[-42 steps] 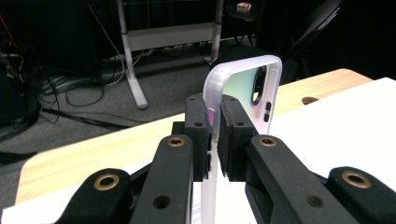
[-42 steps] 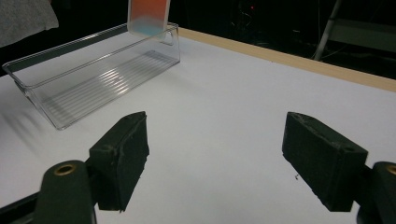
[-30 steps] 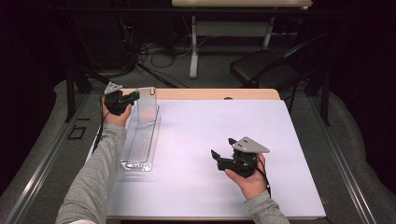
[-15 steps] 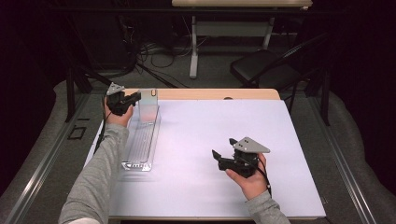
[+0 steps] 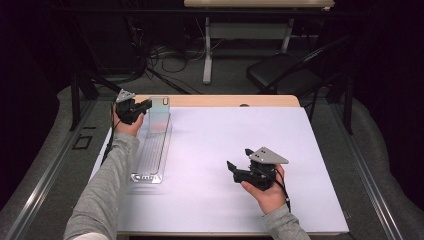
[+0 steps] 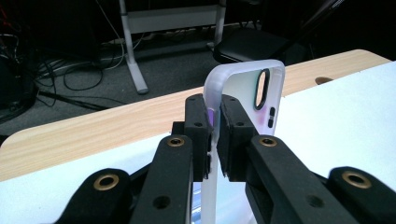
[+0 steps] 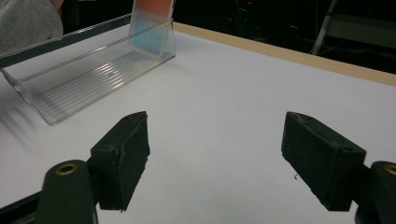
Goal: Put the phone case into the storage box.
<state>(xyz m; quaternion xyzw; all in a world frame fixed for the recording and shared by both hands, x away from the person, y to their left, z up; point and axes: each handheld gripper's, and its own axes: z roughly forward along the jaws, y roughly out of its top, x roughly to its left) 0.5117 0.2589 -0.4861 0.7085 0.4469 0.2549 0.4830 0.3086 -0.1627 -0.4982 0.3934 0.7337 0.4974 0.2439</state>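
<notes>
Left gripper: jaws clamped on the edge of a translucent phone case.
Phone case: upright at the far end of a clear tray, far left on the desk.
Right gripper: jaws wide, holding nothing, near right.

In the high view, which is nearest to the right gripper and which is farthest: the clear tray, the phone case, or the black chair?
1. Clear tray, to the left of the right gripper on the white table.
2. Phone case, upright at the tray's far end.
3. Black chair, on the floor beyond the table.
</notes>
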